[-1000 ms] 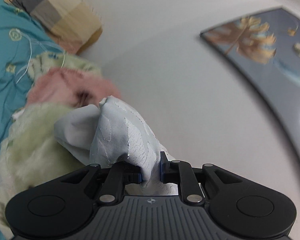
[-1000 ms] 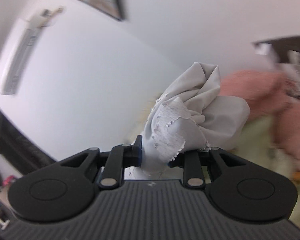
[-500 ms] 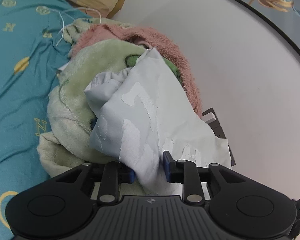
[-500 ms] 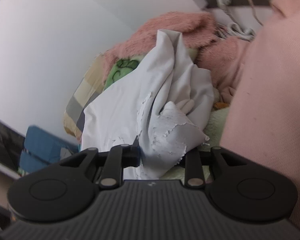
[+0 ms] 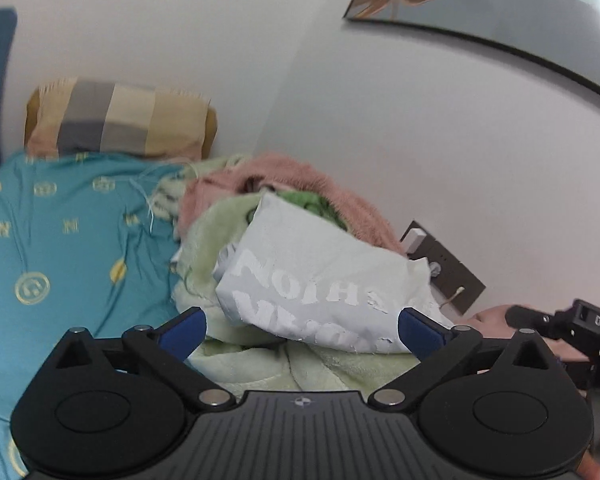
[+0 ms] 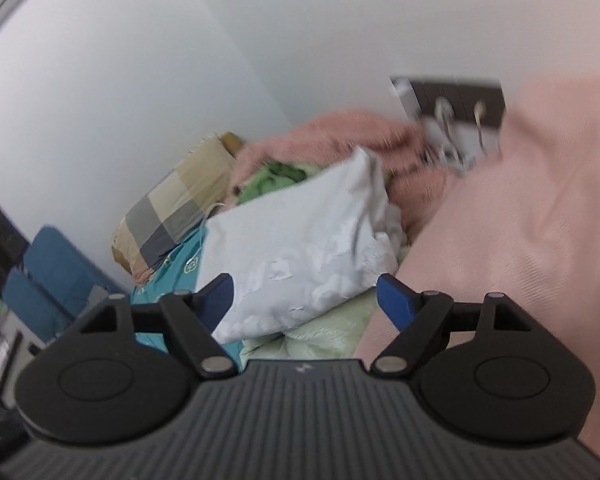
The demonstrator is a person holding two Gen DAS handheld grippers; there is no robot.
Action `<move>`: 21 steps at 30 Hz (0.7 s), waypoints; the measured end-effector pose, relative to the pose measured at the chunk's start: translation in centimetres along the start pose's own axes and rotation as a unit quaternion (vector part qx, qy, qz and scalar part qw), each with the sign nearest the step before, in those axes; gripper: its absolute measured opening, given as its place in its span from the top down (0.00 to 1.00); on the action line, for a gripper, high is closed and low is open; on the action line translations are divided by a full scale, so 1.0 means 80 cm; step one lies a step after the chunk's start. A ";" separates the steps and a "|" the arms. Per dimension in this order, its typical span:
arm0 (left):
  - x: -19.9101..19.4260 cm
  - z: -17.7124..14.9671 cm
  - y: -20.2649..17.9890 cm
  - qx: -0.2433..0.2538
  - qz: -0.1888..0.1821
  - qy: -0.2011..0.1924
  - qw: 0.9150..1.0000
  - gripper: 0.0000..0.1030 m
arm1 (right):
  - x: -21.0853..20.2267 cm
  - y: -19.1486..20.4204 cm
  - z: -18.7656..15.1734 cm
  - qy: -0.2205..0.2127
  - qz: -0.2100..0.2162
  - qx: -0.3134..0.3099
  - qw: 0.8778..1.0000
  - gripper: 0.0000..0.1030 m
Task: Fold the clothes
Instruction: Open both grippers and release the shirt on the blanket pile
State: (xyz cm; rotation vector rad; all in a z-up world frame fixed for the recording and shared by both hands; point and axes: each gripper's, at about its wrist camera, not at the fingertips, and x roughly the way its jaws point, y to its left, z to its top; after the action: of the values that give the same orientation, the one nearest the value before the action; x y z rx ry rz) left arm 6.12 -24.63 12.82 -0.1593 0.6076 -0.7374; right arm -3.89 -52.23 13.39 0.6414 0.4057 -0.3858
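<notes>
A folded pale grey garment (image 5: 320, 280) with cracked white lettering lies on top of a heap of fuzzy green (image 5: 240, 356) and pink (image 5: 300, 184) clothes against the wall. It also shows in the right wrist view (image 6: 296, 252). My left gripper (image 5: 302, 330) is open and empty, its blue pads just in front of the garment. My right gripper (image 6: 304, 298) is open and empty too, close in front of the same garment. The right gripper's body (image 5: 572, 328) shows at the right edge of the left wrist view.
A teal bedsheet (image 5: 60, 248) with yellow prints covers the bed on the left. A checked pillow (image 5: 120, 116) lies at the wall. A pink cloth (image 6: 520, 220) fills the right of the right wrist view. A dark socket panel (image 5: 444, 268) with plugs sits on the wall behind the heap.
Both grippers held the grey garment a second ago, carried it down onto the heap, then opened and let go. The garment now rests folded on the pile.
</notes>
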 end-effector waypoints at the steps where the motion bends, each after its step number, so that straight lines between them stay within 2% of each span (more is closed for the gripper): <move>1: -0.016 -0.004 -0.003 0.007 0.004 -0.007 1.000 0.00 | -0.013 0.010 -0.003 -0.012 -0.002 -0.019 1.000 0.21; 4: -0.062 -0.018 -0.019 0.032 0.017 -0.027 0.999 0.00 | -0.050 0.032 -0.019 -0.036 0.001 -0.052 0.998 0.21; 12: -0.141 -0.062 -0.051 0.099 0.046 -0.072 0.991 0.00 | -0.099 0.062 -0.077 -0.066 0.003 -0.128 0.990 0.21; 21: -0.174 -0.104 -0.052 0.123 0.056 -0.109 0.985 0.00 | -0.135 0.086 -0.132 -0.092 0.005 -0.192 0.977 0.22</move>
State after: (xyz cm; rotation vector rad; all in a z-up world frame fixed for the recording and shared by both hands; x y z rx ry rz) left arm -9.10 -17.79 13.89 0.0226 0.3110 -0.6690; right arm -12.48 -38.01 14.21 0.2273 0.2898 -0.3415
